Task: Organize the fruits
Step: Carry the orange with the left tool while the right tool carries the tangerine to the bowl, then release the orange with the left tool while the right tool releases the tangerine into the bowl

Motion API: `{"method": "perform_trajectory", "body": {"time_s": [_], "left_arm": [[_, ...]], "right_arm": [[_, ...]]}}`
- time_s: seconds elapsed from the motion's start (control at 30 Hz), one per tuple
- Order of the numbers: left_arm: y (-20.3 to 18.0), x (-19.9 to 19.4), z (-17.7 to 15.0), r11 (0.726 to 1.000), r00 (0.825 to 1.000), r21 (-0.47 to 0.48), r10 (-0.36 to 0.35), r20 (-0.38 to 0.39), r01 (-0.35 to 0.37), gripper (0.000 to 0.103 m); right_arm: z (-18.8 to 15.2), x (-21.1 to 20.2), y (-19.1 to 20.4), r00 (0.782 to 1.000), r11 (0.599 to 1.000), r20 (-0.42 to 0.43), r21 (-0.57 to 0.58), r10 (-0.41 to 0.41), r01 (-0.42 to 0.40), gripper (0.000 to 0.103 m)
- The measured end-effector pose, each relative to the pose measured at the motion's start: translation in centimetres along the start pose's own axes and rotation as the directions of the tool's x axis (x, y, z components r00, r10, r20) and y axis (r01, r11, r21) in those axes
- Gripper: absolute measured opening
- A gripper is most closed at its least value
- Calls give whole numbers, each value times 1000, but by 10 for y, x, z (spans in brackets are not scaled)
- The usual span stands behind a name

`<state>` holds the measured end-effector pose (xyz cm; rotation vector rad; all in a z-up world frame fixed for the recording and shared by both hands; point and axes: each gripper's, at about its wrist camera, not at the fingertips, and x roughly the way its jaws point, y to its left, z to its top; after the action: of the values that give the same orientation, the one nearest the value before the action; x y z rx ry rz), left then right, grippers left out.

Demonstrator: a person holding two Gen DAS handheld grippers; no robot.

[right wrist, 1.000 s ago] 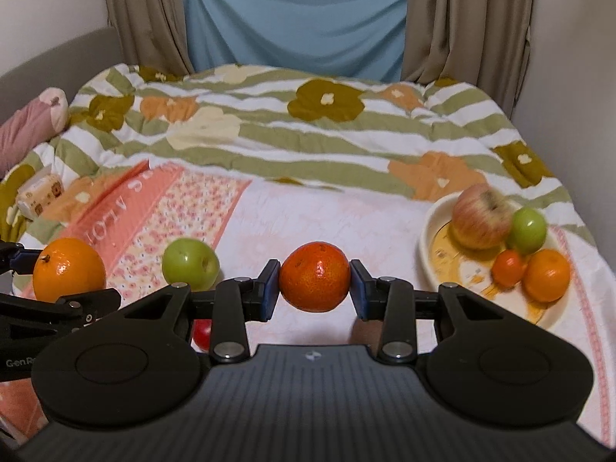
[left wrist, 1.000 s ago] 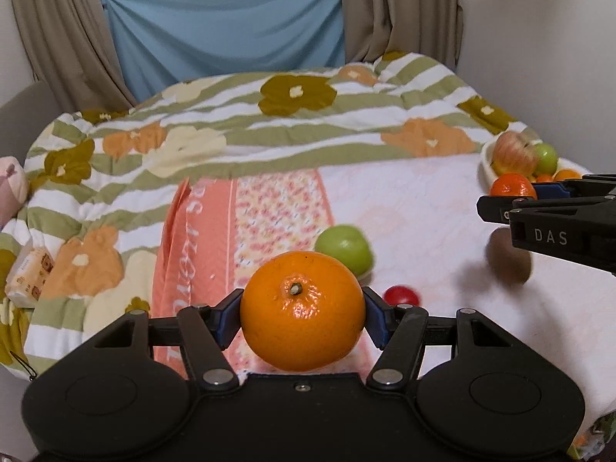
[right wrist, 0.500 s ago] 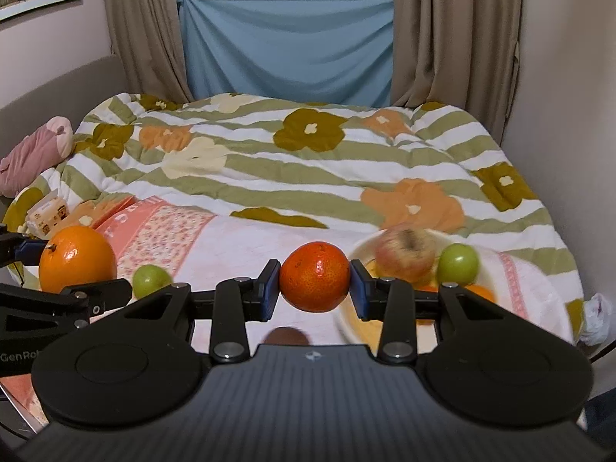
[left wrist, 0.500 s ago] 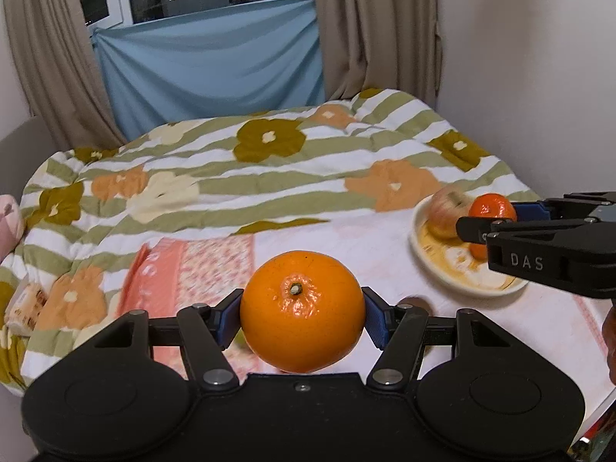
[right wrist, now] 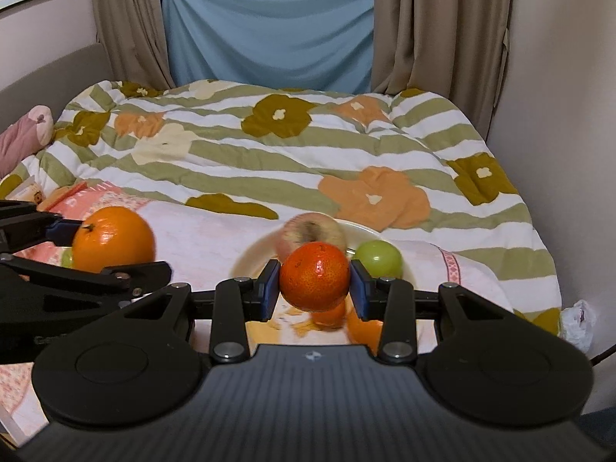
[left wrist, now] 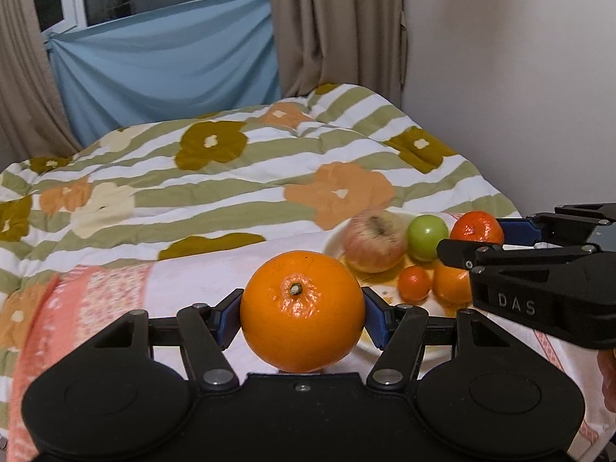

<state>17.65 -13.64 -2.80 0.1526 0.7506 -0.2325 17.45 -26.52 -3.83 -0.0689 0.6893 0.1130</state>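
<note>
Fruits fill both grippers and a plate on the bed. Nearest in the left wrist view, a large orange (left wrist: pixel 302 311) with its stem facing the camera sits clamped between the blue pads of the left gripper (left wrist: pixel 302 313), whose jaws stand about halfway apart, pressed on either side of the fruit. In the right wrist view, a smaller, redder mandarin (right wrist: pixel 313 275) is pinched the same way in the right gripper (right wrist: pixel 313 288), whose jaws are drawn in narrow around it. Each gripper shows in the other's camera: the right one enters the left wrist view from the right edge with its mandarin held above the plate's far side, and the left one enters the right wrist view from the left edge with its orange. Just beyond both sets of fingers lies a pale round plate (left wrist: pixel 334 239) stained yellow inside, resting on a white and pink floral cloth (left wrist: pixel 200 281). On the plate lie a reddish apple (left wrist: pixel 375 241), a green apple (left wrist: pixel 427 236) just beside it, a small tangerine (left wrist: pixel 414 283) and another orange fruit (left wrist: pixel 450 288) partly hidden by the right gripper. Beyond the plate spreads a striped quilt with big flowers (right wrist: pixel 292 146), then a blue sheet (right wrist: pixel 269 34) hung below the window between beige curtains (right wrist: pixel 439 27).
</note>
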Motion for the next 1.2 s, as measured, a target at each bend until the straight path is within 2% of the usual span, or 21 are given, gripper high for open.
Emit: {"method": "perform_trajectory", "body": {"time_s": [0.33, 0.63, 0.83, 0.87, 0.93, 1.03, 1.2], "left_arm": [[-28, 67, 5, 999, 998, 44, -21, -65, 24, 67], [-46, 106, 0, 993, 993, 112, -22, -117, 35, 67], [-48, 109, 2, 989, 991, 131, -47, -125, 63, 69], [-47, 107, 2, 989, 992, 130, -52, -115, 67, 79], [-46, 102, 4, 988, 995, 143, -43, -91, 56, 87], [-44, 95, 5, 986, 996, 162, -29, -86, 43, 87], [-34, 77, 0, 990, 997, 141, -15, -81, 26, 87]], "right_arm": [[-3, 41, -35, 999, 1000, -38, -8, 21, -22, 52], [-8, 59, -47, 998, 999, -56, 0, 39, -39, 52], [-9, 61, -49, 997, 999, -61, 14, 40, -39, 52], [-9, 61, -49, 997, 999, -61, 14, 39, -38, 52], [-9, 59, -48, 998, 999, -59, 15, 36, -35, 52], [-9, 57, -48, 998, 999, -55, 18, 32, -31, 52], [-8, 55, -47, 998, 999, -55, 26, 36, -34, 52]]}}
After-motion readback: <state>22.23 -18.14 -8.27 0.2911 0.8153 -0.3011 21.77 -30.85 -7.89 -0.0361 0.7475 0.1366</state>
